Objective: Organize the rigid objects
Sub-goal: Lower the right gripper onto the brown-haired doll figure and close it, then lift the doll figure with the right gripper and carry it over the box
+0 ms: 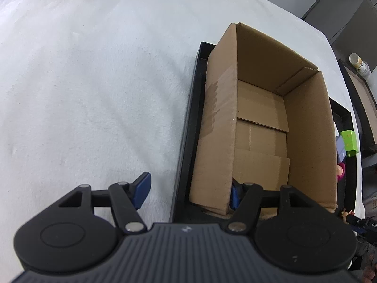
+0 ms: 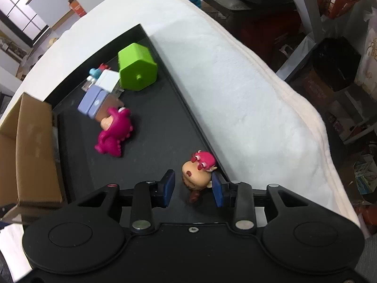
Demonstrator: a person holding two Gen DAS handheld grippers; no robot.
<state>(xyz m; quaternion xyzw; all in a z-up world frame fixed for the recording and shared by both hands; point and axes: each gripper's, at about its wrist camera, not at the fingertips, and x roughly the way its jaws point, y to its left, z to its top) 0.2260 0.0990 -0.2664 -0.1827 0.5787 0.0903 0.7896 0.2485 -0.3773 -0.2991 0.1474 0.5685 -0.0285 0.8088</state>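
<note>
Both hand-held grippers fill the near edge. Left hand-held gripper straddles the box near-left wall, half open; whether its pads touch the wall I cannot tell. That box, empty, sits far left in a black tray on the white table. Right hand-held gripper, narrow, brackets a small doll, not yet pinching. Green block, pink figure and smaller toys remain unsorted.

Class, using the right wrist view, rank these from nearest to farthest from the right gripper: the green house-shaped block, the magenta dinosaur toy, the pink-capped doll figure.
1. Pink-capped doll figure, between the jaws of the right gripper.
2. Magenta dinosaur toy, mid-tray, to the left.
3. Green house-shaped block, at the tray's far end.
</note>
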